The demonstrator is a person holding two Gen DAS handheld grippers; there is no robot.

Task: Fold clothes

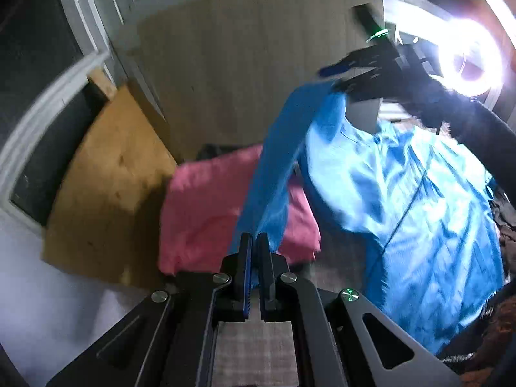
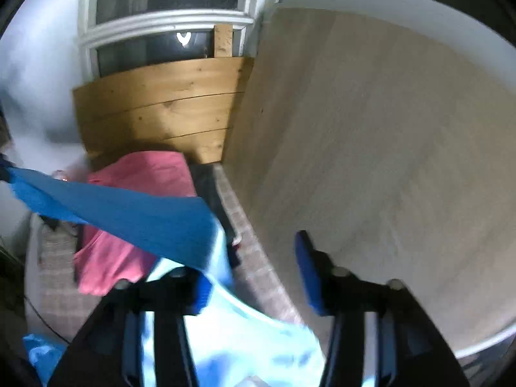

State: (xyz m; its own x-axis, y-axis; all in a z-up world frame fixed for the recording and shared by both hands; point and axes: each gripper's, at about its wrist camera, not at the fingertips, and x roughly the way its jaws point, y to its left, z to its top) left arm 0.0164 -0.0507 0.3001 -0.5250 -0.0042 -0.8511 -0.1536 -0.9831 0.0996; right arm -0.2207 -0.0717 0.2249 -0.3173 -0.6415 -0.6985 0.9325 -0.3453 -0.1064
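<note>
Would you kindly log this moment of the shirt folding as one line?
left tool: shut on blue shirt sleeve | right tool: open, shirt below | pink garment: lying behind

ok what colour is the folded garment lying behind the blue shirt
Pink, clearest in the left wrist view.

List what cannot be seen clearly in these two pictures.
- Left wrist view: right claw is blurred and washed by the lamp glare.
- Right wrist view: the blue shirt is cut off by the left edge.
- Both views: the pink garment lies partly behind the shirt.
</note>
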